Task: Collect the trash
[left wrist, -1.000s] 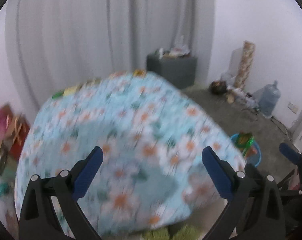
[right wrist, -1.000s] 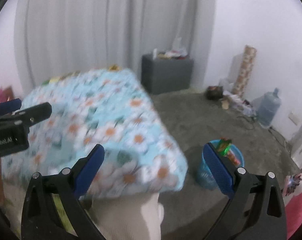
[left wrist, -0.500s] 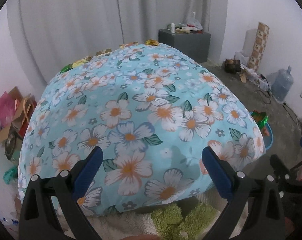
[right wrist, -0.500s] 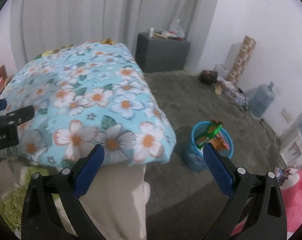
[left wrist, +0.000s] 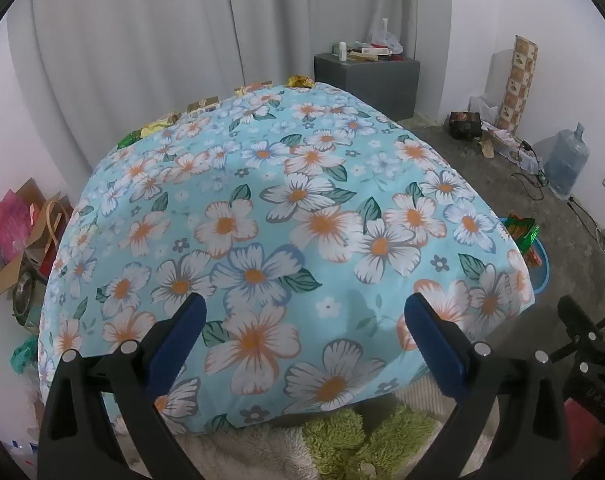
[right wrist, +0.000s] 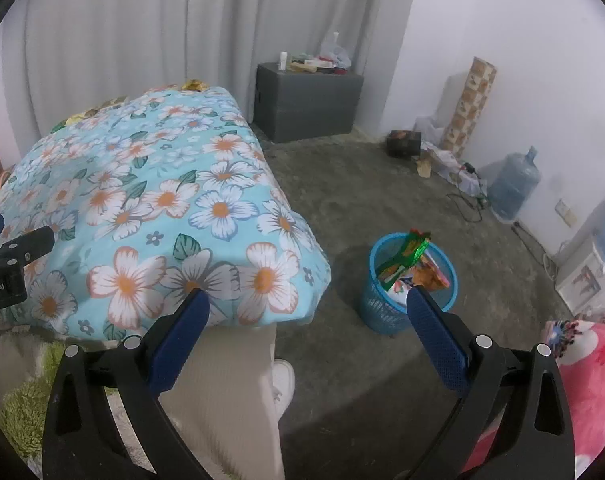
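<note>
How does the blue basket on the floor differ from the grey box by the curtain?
The blue basket is round, open-topped and meshed; the grey box is square-edged and solid. The basket holds wrappers inside; the box carries clutter on its top. The basket stands beside the flowered table; the box sits back against the curtain. Both rest on the floor.

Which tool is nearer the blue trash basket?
Right. The right tool sits just above the blue trash basket, open. The left tool is over the floral bedcover, basket at its far right edge.
</note>
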`<state>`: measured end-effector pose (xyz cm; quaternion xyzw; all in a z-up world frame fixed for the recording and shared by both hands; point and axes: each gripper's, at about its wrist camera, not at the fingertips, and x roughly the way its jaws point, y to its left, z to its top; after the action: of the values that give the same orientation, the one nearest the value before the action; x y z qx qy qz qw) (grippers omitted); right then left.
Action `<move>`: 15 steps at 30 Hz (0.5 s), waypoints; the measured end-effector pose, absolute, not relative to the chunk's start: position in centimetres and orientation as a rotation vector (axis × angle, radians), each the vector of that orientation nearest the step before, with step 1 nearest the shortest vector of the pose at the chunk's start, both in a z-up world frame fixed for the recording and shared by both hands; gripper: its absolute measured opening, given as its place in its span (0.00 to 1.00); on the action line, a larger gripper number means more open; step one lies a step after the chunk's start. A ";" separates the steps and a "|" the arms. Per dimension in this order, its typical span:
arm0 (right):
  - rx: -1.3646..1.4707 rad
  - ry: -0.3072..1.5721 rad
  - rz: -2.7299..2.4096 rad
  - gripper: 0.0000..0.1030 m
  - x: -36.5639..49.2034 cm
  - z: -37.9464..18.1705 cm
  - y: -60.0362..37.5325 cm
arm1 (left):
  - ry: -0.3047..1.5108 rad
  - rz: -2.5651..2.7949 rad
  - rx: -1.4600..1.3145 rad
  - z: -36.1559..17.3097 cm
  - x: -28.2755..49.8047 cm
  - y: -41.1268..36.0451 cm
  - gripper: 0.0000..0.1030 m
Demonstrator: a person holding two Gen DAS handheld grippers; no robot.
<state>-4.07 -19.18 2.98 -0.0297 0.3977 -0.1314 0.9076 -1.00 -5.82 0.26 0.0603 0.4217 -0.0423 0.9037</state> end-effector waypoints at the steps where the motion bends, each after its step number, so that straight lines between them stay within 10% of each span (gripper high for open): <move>1: -0.062 0.821 -0.273 0.92 -4.1 3.0 -19.1 | 0.871 -0.088 0.125 0.2 -1.0 -5.9 0.95; 15: -0.066 0.820 -0.273 0.92 -4.2 3.1 -19.3 | 0.895 -0.082 0.127 -0.1 -0.8 -5.5 0.95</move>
<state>-4.19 -19.28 3.13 -0.0321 0.3972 -0.1322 0.9076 -0.76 -5.54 -0.07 0.0611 0.4324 -0.0397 0.8987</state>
